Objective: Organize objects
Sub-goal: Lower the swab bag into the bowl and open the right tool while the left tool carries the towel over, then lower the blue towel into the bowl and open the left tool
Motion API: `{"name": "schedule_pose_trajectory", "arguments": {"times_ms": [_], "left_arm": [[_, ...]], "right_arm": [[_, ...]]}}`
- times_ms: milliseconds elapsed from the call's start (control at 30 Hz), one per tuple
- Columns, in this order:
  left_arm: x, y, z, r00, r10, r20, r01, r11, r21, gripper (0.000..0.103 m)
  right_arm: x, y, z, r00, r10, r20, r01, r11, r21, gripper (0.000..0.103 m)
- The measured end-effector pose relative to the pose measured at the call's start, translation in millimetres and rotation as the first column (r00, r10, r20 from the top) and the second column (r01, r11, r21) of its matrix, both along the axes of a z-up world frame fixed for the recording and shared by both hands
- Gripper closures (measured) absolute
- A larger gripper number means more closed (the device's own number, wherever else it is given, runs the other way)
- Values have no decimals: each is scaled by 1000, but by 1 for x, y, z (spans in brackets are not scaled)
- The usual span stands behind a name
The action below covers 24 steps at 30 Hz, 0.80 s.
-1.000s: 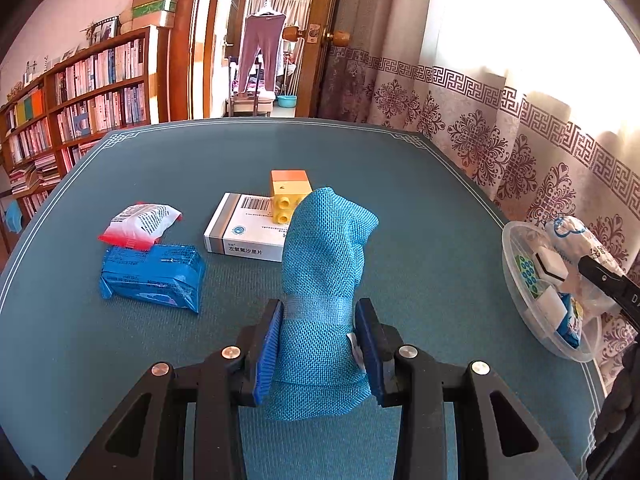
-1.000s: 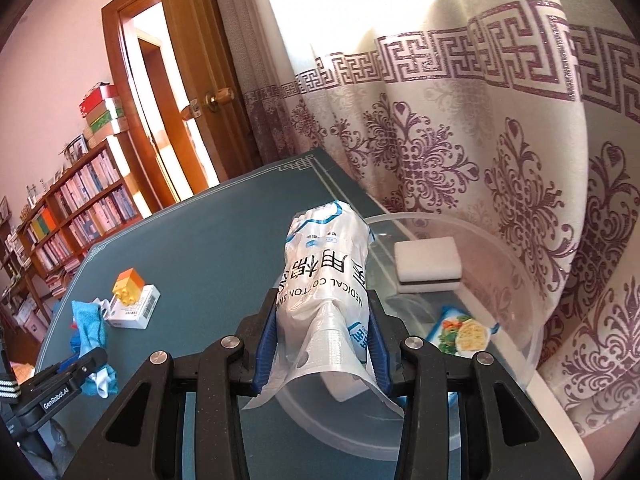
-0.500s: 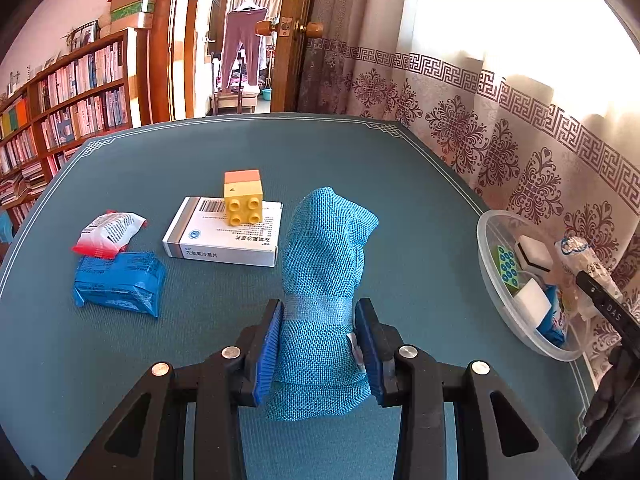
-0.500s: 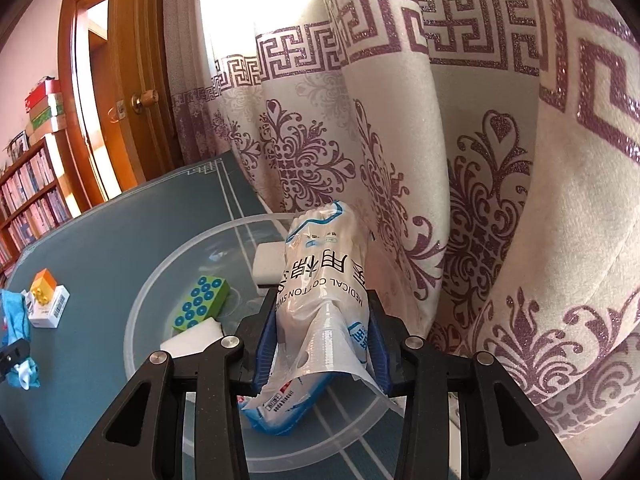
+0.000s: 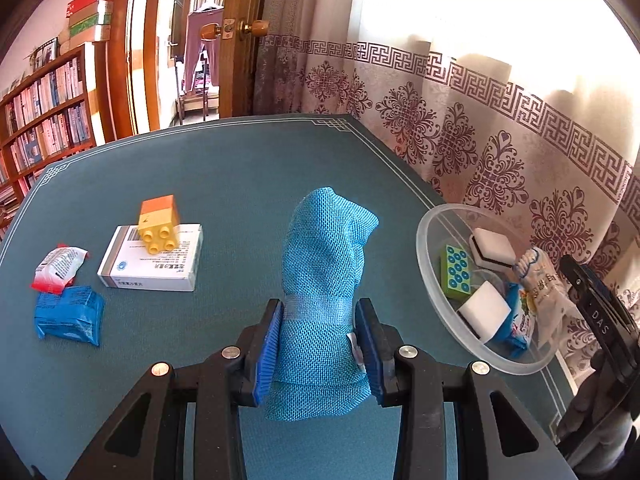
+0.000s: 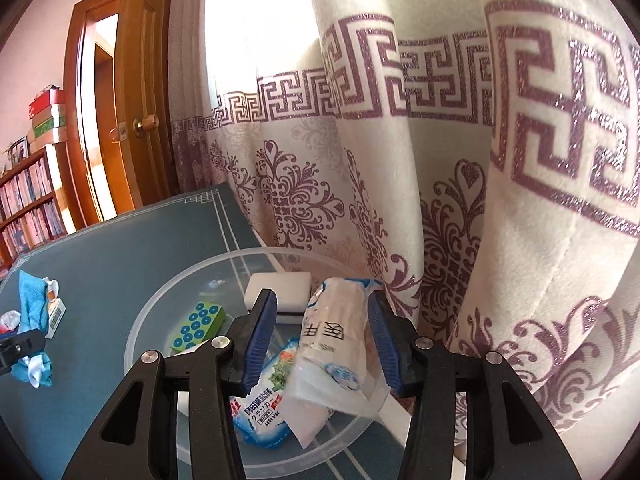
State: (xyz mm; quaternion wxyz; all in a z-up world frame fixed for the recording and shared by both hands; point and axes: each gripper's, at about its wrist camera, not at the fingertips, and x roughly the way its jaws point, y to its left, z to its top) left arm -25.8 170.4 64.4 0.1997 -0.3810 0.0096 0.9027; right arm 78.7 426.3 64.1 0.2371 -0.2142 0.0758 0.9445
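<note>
On teal table (image 5: 224, 168) beside patterned curtain (image 5: 500, 128): left hand-held gripper (image 5: 322, 344) clamping blue cloth (image 5: 324, 264), right hand-held gripper (image 6: 322, 344) just loosening around cotton pack (image 6: 336, 344).

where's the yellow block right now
In the left wrist view, the yellow block sits on the white medicine box, left of the blue cloth.

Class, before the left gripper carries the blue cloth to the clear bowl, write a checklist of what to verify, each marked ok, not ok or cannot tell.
1. Left gripper clamped on blue cloth: ok.
2. Right gripper has let go of the cotton bag; its fingers have just been opening, and a gap shows on the left side: ok.
3. Cotton bag inside the clear bowl: ok, leaning on the rim.
4. Right gripper clear of the bowl: not ok.
5. Room in the bowl for the cloth: cannot tell.
</note>
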Motion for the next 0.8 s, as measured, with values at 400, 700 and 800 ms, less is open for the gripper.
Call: {"name": "schedule_pose_trajectory", "arguments": {"times_ms": [400,700,800], "left_arm": [[-12,67,7,989,-146,35,146,989,18,64],[-22,106,8,977,-208,50,208,978,18,64],[-26,117,5,971,-228,66,227,974,26,64]], "right_arm": [[3,-27,1,997,76,-27,-75,996,42,54],[-5,-20,-11,997,76,-18,-76,997,-2,54],[-3,-16,-12,997,71,-18,-71,997,-7,54]]}}
